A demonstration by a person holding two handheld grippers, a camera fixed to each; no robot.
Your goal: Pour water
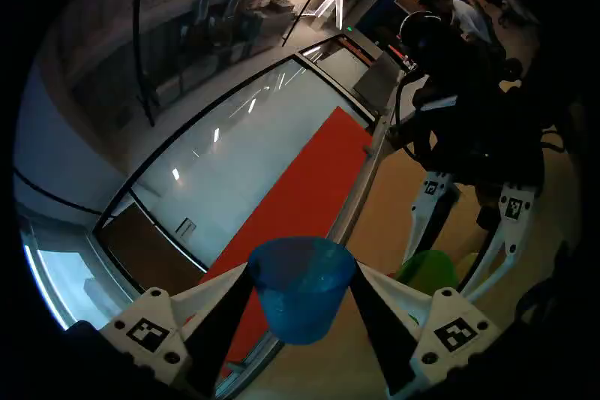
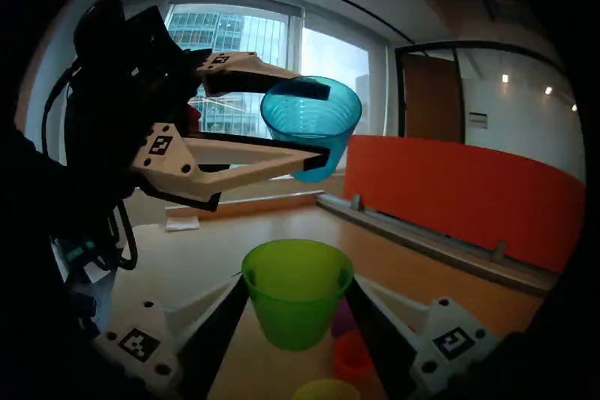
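Tall windows [image 2: 225, 47] with high-rise fronts behind the glass fill the back of the room, and beside them runs a long, matte orange-red partition [image 2: 465, 190] with a metal rail [image 2: 420, 239] along its foot. Below lies a smooth, pale wooden tabletop [image 2: 225, 250], where a small white item [image 2: 182, 224] rests near the window side. The left gripper [image 1: 301, 272], white plastic with black square markers on its fingers, is clamped on a translucent blue cup [image 1: 301, 302], a tapered, ribbed plastic tumbler pressed from both sides. From the right gripper view that left gripper [image 2: 311, 122] hangs high in the air, rolled so one finger lies above the other, with the blue cup [image 2: 311, 126] between them, its rim uppermost and close to upright. The right gripper [image 2: 298, 284] is closed on a translucent green cup [image 2: 296, 295] of the same tapered shape, held upright low over the table; the blue cup sits above and beyond it, well apart. Just under the green cup, partly hidden by it, stand smaller purple [image 2: 343, 317], orange [image 2: 351, 355] and yellow [image 2: 326, 389] cups. In the left gripper view the right gripper [image 1: 442, 269] and green cup [image 1: 427, 269] show lower right.
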